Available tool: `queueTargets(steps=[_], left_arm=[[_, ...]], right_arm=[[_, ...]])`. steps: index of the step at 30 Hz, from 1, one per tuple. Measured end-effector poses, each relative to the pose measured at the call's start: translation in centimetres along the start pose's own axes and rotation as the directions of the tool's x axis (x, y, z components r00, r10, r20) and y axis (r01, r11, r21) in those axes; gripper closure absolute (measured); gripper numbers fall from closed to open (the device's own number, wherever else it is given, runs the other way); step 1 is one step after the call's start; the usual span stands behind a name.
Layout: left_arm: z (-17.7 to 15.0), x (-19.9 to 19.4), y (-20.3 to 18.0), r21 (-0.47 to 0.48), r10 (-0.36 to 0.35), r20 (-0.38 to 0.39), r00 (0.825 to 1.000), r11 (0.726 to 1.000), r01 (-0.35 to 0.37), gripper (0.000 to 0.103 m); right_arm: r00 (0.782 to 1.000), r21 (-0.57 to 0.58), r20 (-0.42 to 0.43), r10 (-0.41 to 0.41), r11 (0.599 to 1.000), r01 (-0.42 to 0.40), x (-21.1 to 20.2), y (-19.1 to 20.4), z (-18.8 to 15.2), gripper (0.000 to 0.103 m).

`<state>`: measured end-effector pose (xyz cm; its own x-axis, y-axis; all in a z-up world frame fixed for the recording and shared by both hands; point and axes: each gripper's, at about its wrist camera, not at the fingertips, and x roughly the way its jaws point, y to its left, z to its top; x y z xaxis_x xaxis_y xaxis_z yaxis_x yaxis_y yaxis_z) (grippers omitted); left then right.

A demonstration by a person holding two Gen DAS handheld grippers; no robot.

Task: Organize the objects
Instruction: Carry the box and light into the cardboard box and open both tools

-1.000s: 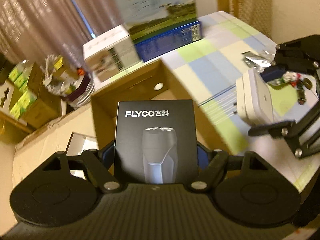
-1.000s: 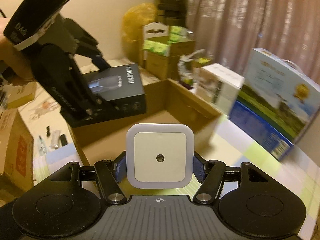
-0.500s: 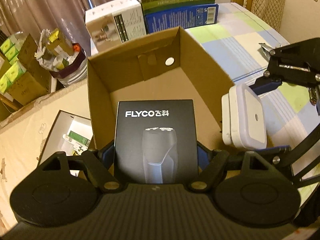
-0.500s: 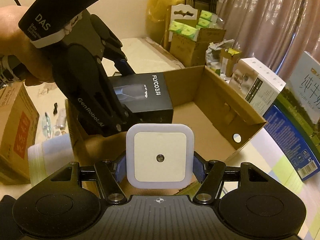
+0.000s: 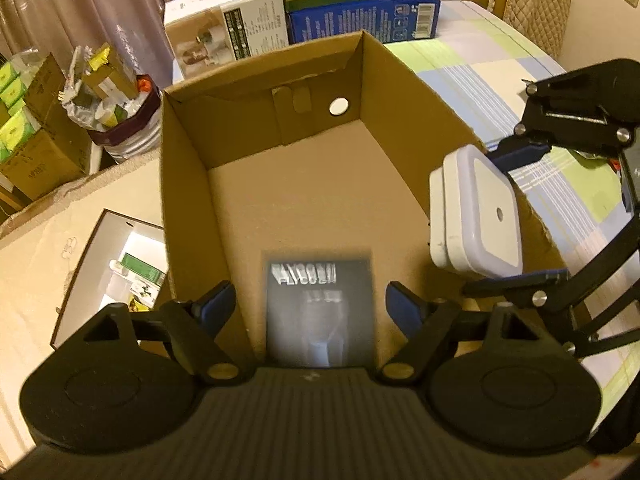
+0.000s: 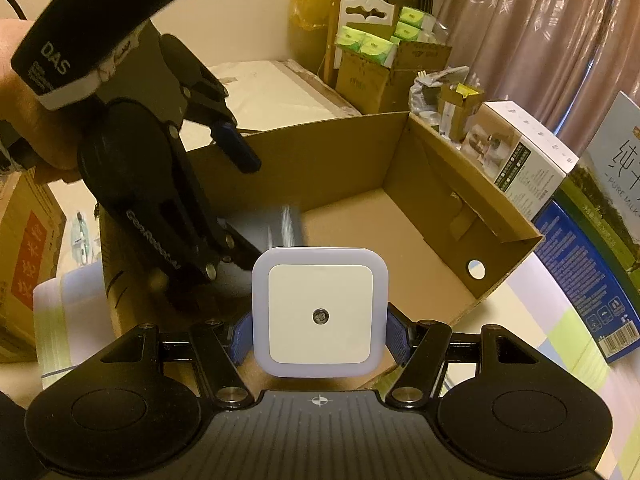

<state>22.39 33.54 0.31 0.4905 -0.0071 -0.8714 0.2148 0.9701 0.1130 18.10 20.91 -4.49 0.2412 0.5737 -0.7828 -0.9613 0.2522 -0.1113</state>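
Observation:
An open brown cardboard box (image 5: 184, 168) (image 6: 500, 208) stands on the table. My left gripper (image 5: 310, 306) is open above the box's near end. The black FLYCO shaver box (image 5: 320, 308) is blurred between and below the fingers, falling inside the cardboard box; it shows as a grey blur in the right wrist view (image 6: 280, 226). My right gripper (image 6: 320, 330) is shut on a white square night light (image 6: 320, 314) over the box's right wall; the light also shows in the left wrist view (image 5: 476, 212).
A white product box (image 5: 228, 24) and a blue-green milk carton (image 5: 360, 4) stand behind the cardboard box. A checked tablecloth (image 5: 520, 92) covers the table to the right. A bag of rubbish (image 5: 112, 112) and stacked cartons (image 5: 24, 120) are at the left.
My left gripper has opened and let go of the FLYCO box, which drops into the cardboard box. Both grippers have moved further over the box.

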Motion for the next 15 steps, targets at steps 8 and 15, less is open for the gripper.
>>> queueTargets(steps=[8,15], left_arm=[[0.2,-1.6,0.6,0.011,0.021,0.026,0.999,1.0,-0.021,0.023],[-0.1,-2.5,0.6,0.022,0.041,0.042,0.998,0.999,-0.042,0.021]], right_arm=[[1.0,-0.009,-0.001,0.008,1.0,-0.008,0.3,0.2,0.1,0.041],[0.998,-0.032,0.056,0.03,0.999,-0.029,0.1,0.6,0.1,0.04]])
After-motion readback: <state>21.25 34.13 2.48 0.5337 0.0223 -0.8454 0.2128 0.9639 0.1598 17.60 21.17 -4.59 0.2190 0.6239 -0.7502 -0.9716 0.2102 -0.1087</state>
